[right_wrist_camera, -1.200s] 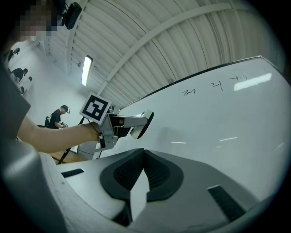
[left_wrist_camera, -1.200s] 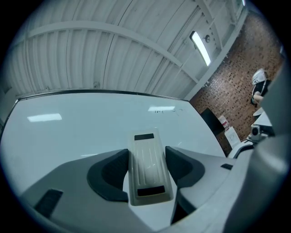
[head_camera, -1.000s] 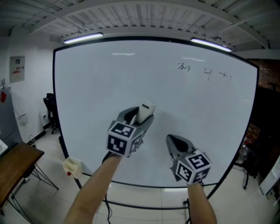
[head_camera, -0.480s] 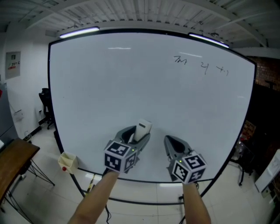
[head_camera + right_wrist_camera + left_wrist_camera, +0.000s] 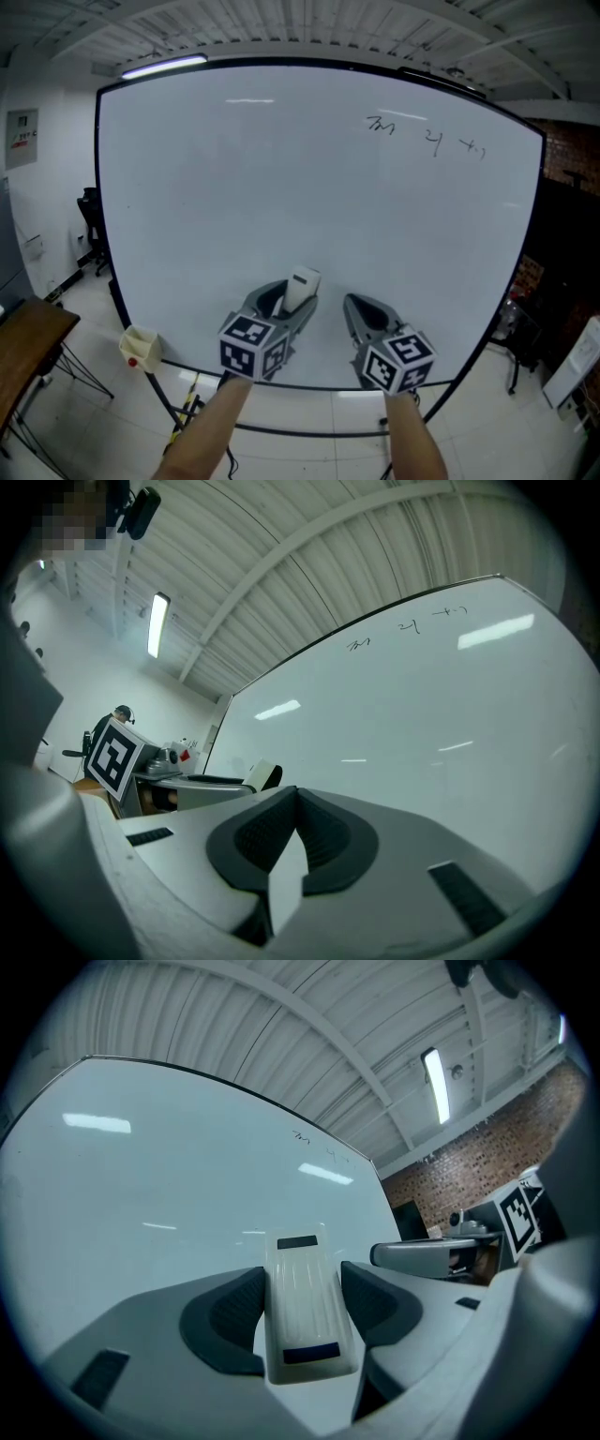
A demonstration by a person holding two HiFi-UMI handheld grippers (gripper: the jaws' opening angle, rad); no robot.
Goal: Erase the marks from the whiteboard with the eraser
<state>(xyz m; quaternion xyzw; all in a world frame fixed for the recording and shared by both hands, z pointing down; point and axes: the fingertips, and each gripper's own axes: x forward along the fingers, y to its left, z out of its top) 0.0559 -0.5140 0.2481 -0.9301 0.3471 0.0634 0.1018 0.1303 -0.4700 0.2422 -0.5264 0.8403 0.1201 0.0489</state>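
Note:
A big whiteboard [image 5: 281,187] fills the head view, with three small dark marks [image 5: 427,141] near its upper right. Those marks [image 5: 403,627] also show in the right gripper view, and faintly as marks [image 5: 314,1144] in the left gripper view. My left gripper [image 5: 292,302] is low in front of the board, shut on a white eraser [image 5: 300,289] that sticks up between its pads; the eraser [image 5: 302,1297] is clamped on both sides. My right gripper [image 5: 354,311] is beside it, shut with nothing held, its pads [image 5: 298,836] meeting at the tips.
A wooden table [image 5: 23,347] stands at the lower left. A small cream box [image 5: 139,349] hangs by the board's lower left corner. A black chair [image 5: 92,234] is left of the board, and dark shelving [image 5: 562,281] stands to its right.
The view has pulled back from the board and both grippers have sunk lower in it. The eraser stays clamped in the left gripper.

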